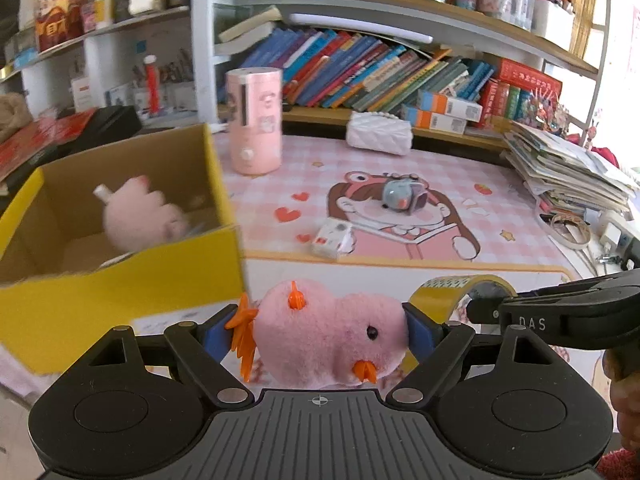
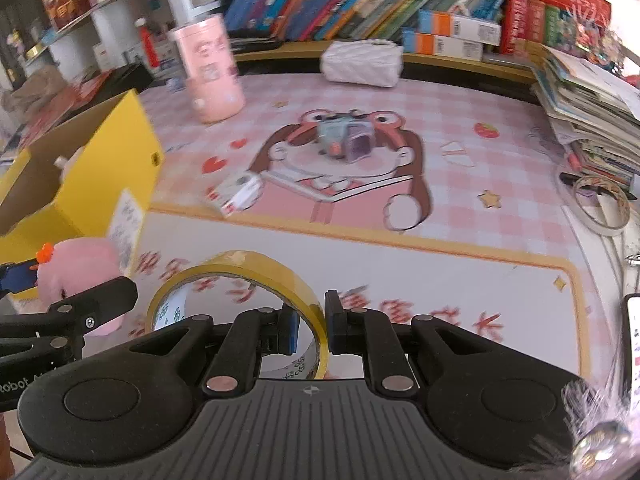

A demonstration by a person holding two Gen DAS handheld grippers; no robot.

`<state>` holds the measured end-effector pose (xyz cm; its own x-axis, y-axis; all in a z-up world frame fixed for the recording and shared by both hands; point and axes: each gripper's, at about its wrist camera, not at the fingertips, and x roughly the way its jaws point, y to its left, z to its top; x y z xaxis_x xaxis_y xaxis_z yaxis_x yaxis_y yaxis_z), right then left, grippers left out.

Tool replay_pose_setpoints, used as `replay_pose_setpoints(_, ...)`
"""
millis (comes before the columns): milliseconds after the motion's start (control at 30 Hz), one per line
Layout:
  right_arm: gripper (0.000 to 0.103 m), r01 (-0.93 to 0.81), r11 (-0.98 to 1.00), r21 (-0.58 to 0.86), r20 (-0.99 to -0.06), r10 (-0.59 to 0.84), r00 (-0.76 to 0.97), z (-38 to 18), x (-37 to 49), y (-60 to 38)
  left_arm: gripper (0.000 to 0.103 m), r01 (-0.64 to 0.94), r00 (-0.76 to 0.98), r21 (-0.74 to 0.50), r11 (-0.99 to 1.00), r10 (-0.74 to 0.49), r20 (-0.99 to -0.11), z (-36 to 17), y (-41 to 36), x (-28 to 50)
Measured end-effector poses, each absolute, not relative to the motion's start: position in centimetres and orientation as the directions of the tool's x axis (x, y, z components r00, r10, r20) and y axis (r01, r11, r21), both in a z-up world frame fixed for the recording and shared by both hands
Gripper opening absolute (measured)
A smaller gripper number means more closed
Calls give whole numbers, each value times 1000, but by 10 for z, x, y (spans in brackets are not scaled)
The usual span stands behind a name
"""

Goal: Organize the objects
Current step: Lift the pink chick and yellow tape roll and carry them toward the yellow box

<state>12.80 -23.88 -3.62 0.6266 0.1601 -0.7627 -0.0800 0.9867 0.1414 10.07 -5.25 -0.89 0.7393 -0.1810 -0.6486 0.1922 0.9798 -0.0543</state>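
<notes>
My left gripper [image 1: 318, 330] is shut on a pink plush chick [image 1: 332, 336] with orange feet and beak, held just right of the open yellow cardboard box [image 1: 120, 292]. Another pink plush toy [image 1: 140, 216] lies inside the box. My right gripper [image 2: 312, 326] is shut on the rim of a yellow tape roll [image 2: 240, 268], held above the mat; the roll also shows in the left wrist view [image 1: 452, 292]. The chick [image 2: 80, 268] and the box [image 2: 112, 160] show at the left of the right wrist view.
On the pink cartoon mat [image 2: 500, 168] lie a small white packet [image 2: 236, 194], a grey-blue toy [image 2: 344, 138], a pink cylinder [image 2: 210, 76] and a white quilted pouch [image 2: 362, 62]. A stack of books and papers [image 2: 588, 112] and tape rings [image 2: 600, 204] sit at the right. Bookshelves stand behind.
</notes>
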Motion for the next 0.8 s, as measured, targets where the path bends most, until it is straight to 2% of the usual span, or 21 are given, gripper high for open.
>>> replay_pose_setpoints(800,13,-256,958,131,-776,260,575,-38,55,-102,85,61,764,-76,995,-95,-638,-6,67,17)
